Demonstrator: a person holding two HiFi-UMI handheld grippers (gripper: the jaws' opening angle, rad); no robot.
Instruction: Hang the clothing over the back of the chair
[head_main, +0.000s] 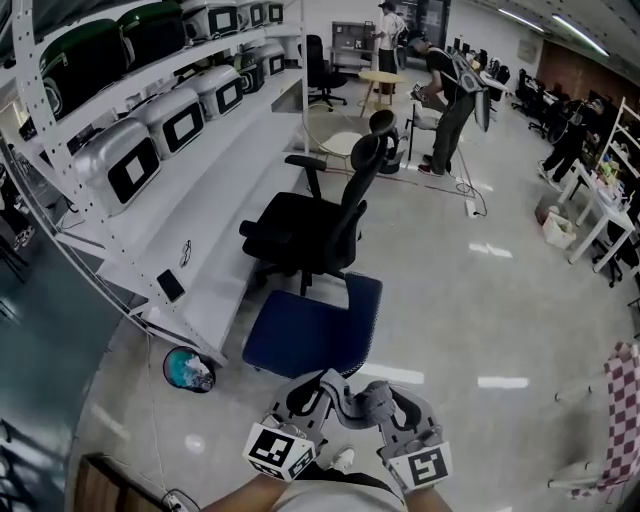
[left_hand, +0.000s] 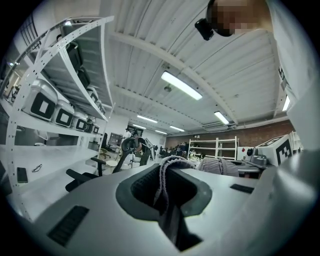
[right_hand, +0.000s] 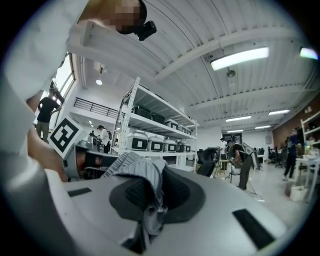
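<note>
A grey garment (head_main: 366, 402) is stretched between my two grippers at the bottom of the head view. My left gripper (head_main: 322, 386) is shut on one end of it; the ribbed grey fabric (left_hand: 168, 172) sits pinched between the dark pads. My right gripper (head_main: 396, 402) is shut on the other end, with a bunched fold (right_hand: 142, 175) clamped in its jaws. The black office chair (head_main: 312, 222) stands ahead of me with its high back and headrest (head_main: 368, 150) to the right. It also shows far off in both gripper views (left_hand: 131, 148) (right_hand: 207, 168).
A blue-seated chair (head_main: 312, 332) stands between me and the black chair. White shelving with a bench (head_main: 215, 190) runs along the left, a phone (head_main: 170, 285) lying on it. A round object (head_main: 188, 369) lies on the floor. People (head_main: 450, 95) stand at the back; checked cloth (head_main: 625, 420) hangs right.
</note>
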